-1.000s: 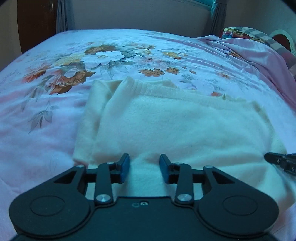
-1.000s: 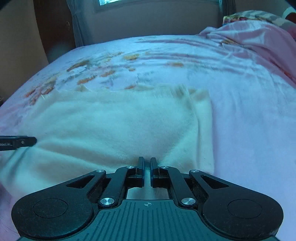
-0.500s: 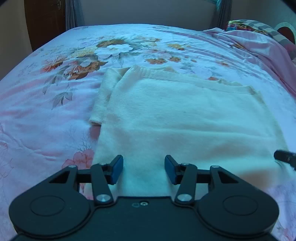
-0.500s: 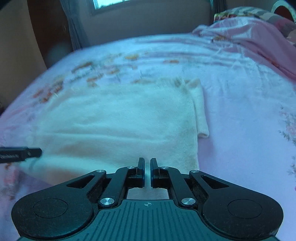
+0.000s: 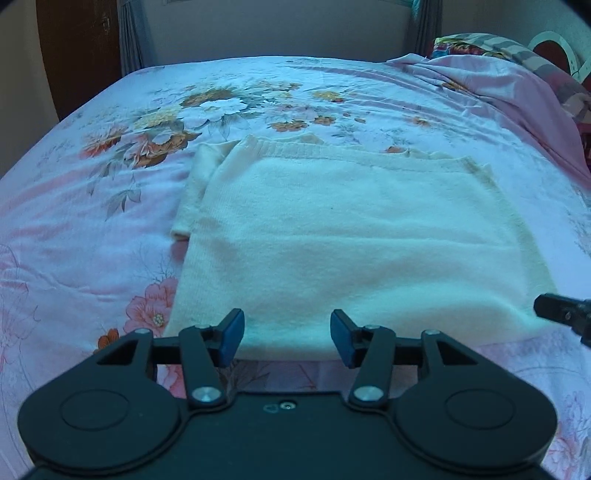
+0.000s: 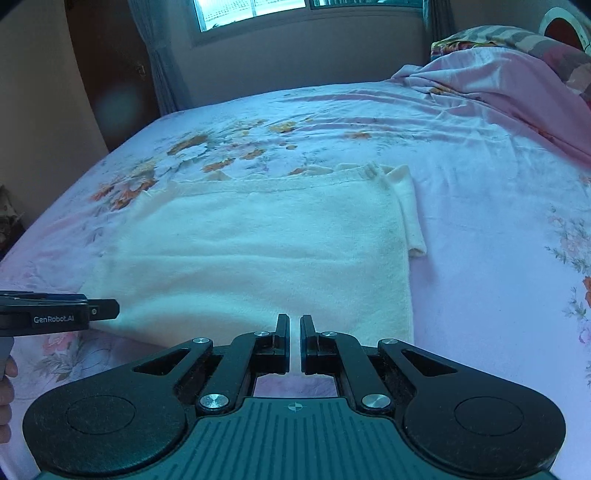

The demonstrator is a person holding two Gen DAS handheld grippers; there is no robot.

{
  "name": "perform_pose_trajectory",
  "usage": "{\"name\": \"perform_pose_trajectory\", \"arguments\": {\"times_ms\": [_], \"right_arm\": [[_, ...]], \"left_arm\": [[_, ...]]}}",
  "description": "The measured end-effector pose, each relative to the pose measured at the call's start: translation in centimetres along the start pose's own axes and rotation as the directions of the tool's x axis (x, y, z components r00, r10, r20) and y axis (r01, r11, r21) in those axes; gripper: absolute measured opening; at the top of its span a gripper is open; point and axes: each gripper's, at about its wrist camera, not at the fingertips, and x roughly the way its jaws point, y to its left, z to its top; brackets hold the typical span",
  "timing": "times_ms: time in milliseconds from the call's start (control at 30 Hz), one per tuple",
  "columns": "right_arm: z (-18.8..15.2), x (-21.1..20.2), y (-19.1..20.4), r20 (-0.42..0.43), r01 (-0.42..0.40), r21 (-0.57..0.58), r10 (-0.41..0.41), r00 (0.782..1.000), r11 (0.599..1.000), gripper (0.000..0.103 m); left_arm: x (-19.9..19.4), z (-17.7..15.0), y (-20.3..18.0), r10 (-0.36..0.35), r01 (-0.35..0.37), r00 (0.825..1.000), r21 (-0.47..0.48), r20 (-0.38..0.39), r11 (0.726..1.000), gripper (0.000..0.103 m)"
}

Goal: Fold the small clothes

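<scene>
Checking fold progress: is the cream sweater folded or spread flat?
Folded: the cream sweater lies doubled, ribbed hem over the far edge, a sleeve tucked beneath.

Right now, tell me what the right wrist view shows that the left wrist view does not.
Only the right wrist view shows the window, a hand at the left edge, and the shut right gripper from behind. Only the left wrist view shows the left gripper from behind, open, its jaws having just opened with nothing between them. Both show the folded cream sweater on the floral bedsheet.

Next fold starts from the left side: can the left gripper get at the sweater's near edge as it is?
Probably yes: the left gripper is open right over the sweater's near edge, with nothing between.
</scene>
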Motion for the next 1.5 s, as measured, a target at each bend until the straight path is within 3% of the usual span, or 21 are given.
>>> {"name": "perform_pose_trajectory", "arguments": {"times_ms": [367, 500, 600, 667, 767, 900, 1100, 1333, 1400, 1500], "right_arm": [[0.8, 0.8, -0.6, 0.01, 0.011, 0.024, -0.012, 1.0, 1.0, 0.003], [1.5, 1.8, -1.5, 0.021, 0.026, 0.042, -0.027, 0.999, 0.999, 0.003], [1.0, 3.2, -2.0, -0.026, 0.046, 0.029, -0.046, 0.999, 0.998, 0.003], [0.4, 4.4, -2.2, -0.083, 0.06, 0.014, -0.058, 0.995, 0.998, 0.003], [0.2, 4.4, -2.4, -0.075, 0.054, 0.01, -0.053, 0.996, 0.999, 0.003], [1.6, 4.0, -2.0, -0.027, 0.049, 0.001, -0.049, 0.998, 0.999, 0.003], [4.3, 6.0, -2.7, -0.023, 0.072, -0.017, -0.073, 0.997, 0.997, 0.003], [8.8, 9.0, -6.6, 0.001, 0.139, 0.017, -0.139, 0.99, 0.99, 0.004], [9.8, 10.1, -7.6, -0.005, 0.14, 0.027, -0.14, 0.99, 0.99, 0.009], [11.1, 11.4, -8.5, 0.008, 0.155, 0.028, -0.155, 0.988, 0.987, 0.033]], "left_arm": [[0.1, 1.0, -1.3, -0.039, 0.039, 0.999, -0.002, 0.018, 0.999, 0.051], [1.3, 1.5, -1.5, -0.031, 0.031, 0.999, -0.005, 0.023, 1.0, 0.056], [3.4, 0.9, -1.3, -0.016, 0.016, 0.999, -0.003, -0.037, 1.0, 0.057], [3.8, 0.3, -1.2, -0.016, 0.016, 0.999, 0.017, -0.034, 1.0, 0.058], [3.2, 0.5, -0.9, -0.026, 0.027, 0.999, 0.01, -0.03, 1.0, 0.059], [2.3, 1.8, -0.1, -0.031, 0.031, 0.999, -0.02, 0.025, 0.999, 0.068], [4.7, 4.6, 0.8, -0.003, 0.003, 1.0, -0.022, 0.018, 1.0, 0.066], [7.8, 8.7, 2.1, 0.041, -0.04, 0.998, -0.033, 0.045, 0.999, 0.066], [8.8, 9.7, 2.3, 0.047, -0.045, 0.998, -0.032, 0.048, 0.998, 0.066], [10.2, 10.7, 2.3, 0.026, -0.025, 0.998, -0.018, 0.052, 1.0, 0.066]]}}
